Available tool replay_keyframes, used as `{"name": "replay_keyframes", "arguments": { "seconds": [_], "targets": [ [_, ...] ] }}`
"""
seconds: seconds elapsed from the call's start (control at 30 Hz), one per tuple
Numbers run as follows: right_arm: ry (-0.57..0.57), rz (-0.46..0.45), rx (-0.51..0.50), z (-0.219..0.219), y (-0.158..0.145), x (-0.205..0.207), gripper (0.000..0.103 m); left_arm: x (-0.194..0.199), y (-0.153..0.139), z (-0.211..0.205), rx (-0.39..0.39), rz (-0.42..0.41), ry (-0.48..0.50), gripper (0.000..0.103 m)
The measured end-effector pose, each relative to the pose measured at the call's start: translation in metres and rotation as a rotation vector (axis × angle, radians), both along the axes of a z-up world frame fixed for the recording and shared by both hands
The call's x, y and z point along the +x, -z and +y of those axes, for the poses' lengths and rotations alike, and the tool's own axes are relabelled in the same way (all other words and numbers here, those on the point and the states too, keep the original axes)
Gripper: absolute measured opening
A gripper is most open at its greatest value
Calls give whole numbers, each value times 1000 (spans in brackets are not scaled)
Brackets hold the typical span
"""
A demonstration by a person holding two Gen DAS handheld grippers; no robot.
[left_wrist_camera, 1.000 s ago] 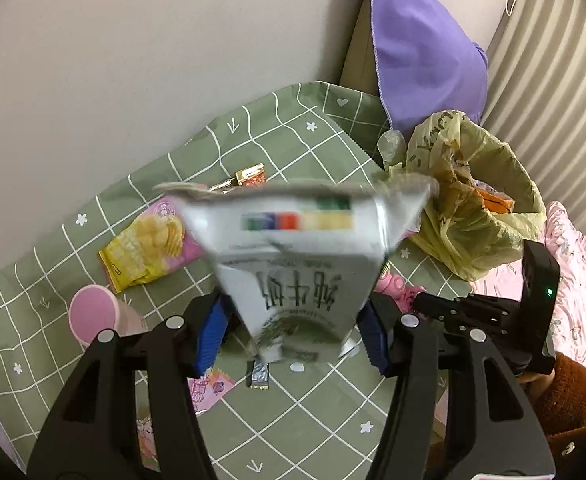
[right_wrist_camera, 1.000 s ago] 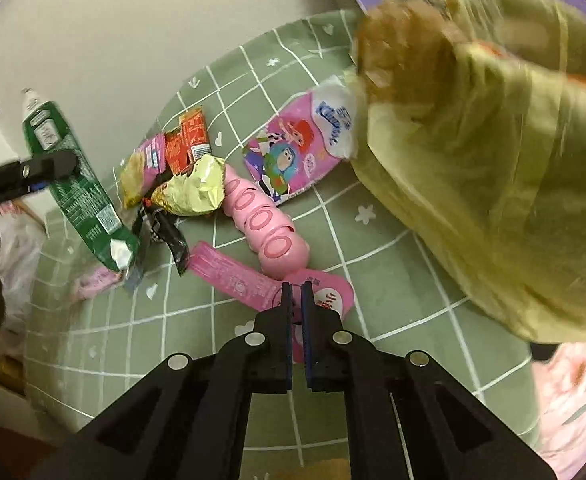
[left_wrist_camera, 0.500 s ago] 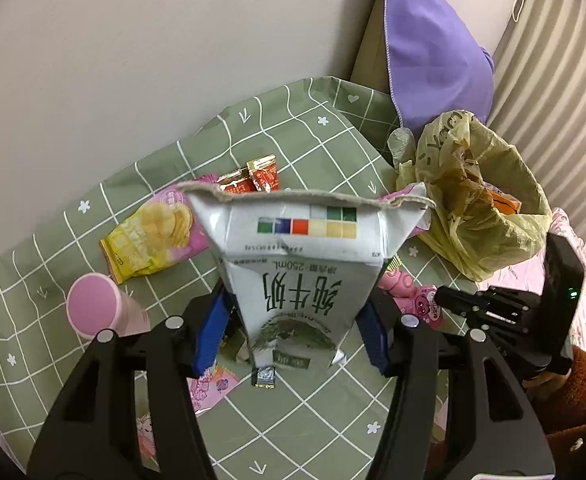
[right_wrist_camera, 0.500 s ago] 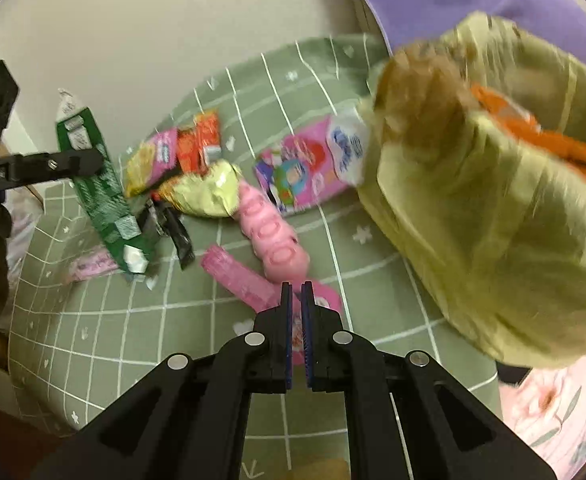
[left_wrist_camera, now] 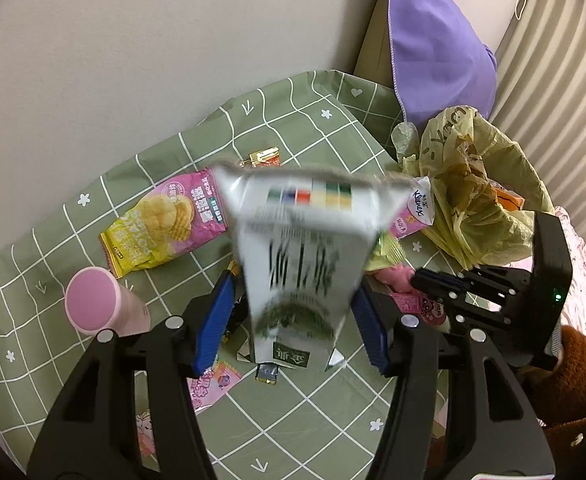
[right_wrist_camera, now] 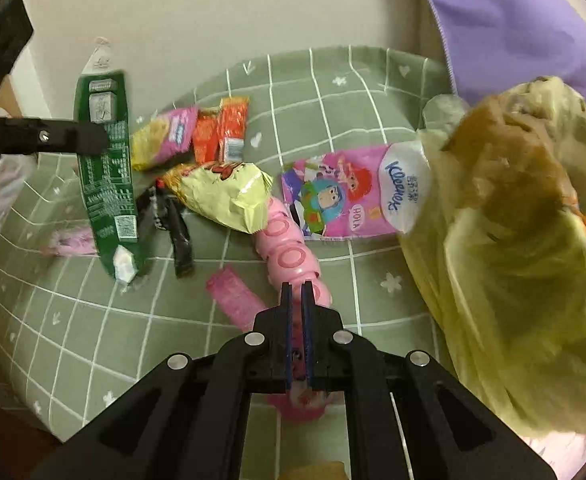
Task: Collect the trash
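Note:
My left gripper is shut on a flattened white-and-green milk carton, held upright above the green checked cloth. The right wrist view shows the same carton from its green side, clamped by the left gripper. My right gripper is shut and hangs low over a flat pink wrapper, beside a strip of pink bottles. Nothing shows as gripped in it. An open yellow trash bag stands to its right, also seen as the trash bag past the carton.
Litter on the cloth: a pink Kleenex pack, a pale yellow snack bag, red sachets, a black sachet, a chips bag. A pink cup stands left. A purple cloth hangs behind the bag.
The right gripper has rolled and slid forward over the pink wrapper toward the pink bottles, still shut. The left gripper keeps the carton in about the same place.

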State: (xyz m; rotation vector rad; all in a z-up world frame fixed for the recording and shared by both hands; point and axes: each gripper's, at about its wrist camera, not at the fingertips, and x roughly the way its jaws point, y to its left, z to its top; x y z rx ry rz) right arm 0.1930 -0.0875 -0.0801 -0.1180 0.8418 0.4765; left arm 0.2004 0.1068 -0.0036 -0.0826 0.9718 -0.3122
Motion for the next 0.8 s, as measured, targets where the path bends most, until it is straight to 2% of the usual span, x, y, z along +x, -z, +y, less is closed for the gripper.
{"name": "replay_keyframes", "arguments": {
  "seconds": [0.2,0.37,0.43,0.53,0.6,0.7,0.77,0.8],
  "targets": [
    [-2,13,62,0,0,15,8,-1,-2,6,-7,-15,-20,54],
    [27,84,139,-6,-1,29,8,-1,0,13,-23,-10,-37,54],
    [14,79,117,-1,-2,31,8,-2,2,11,-23,-5,-22,54],
    [-29,19,12,15,-5,29,8,-4,7,4,-17,5,-1,54],
    [-99,-10,-60,28,-7,24,8,-4,11,3,-9,14,5,56],
    [-177,27,-126,38,-5,23,9,-1,20,3,-4,39,-17,61],
    [-170,31,-185,36,-2,20,25,1,26,5,-19,54,-34,63],
    [-162,42,-199,33,0,20,45,2,29,5,-25,59,-44,65]
  ]
}}
